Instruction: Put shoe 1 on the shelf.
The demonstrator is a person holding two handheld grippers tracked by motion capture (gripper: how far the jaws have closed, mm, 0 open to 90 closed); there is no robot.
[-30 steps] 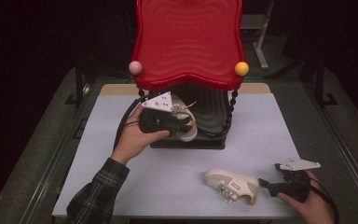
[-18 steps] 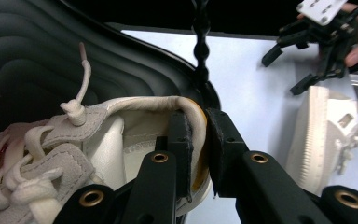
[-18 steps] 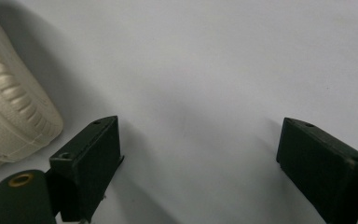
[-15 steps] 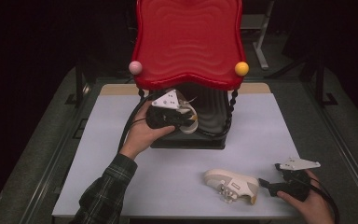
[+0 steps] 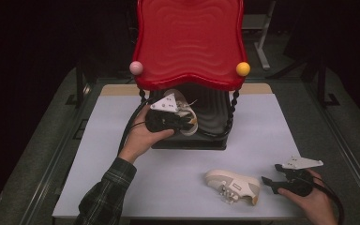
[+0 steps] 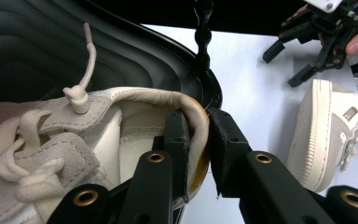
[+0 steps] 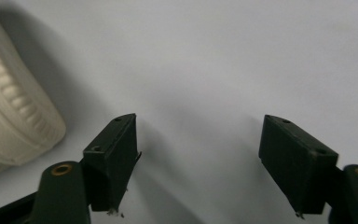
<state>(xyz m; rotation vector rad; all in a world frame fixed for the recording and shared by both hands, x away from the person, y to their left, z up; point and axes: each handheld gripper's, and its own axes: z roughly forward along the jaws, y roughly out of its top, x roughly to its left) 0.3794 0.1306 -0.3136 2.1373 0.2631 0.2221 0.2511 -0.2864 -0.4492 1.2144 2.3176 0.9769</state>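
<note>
A tall red stand (image 5: 189,42) with a wavy red top fills the upper middle of the high view, a pink ball (image 5: 136,67) at its left corner and a yellow ball (image 5: 243,68) at its right. Under that top sits a black ribbed shelf (image 5: 213,115), flanked by beaded black posts, one of which (image 6: 203,35) rises close behind the shoe in the left gripper view. The red top overhangs the shelf and hides much of it from above.

There are two cream shoes. One shoe (image 6: 98,140) lies on the black shelf, laces to the left. The other shoe (image 5: 233,185) lies on its side on the pale surface (image 5: 122,178), lower right of centre.

The left hand-held gripper (image 5: 187,123) reaches in from the lower left on a plaid-sleeved forearm, level, its jaws nipped narrowly on the heel collar of the shelf shoe, and they have just been easing apart a little. The right hand-held gripper (image 5: 268,182) rests low at the lower right, pointing left toward the loose shoe, just beside it; its jaws stand wide with nothing between them, having just been closing somewhat.
</note>
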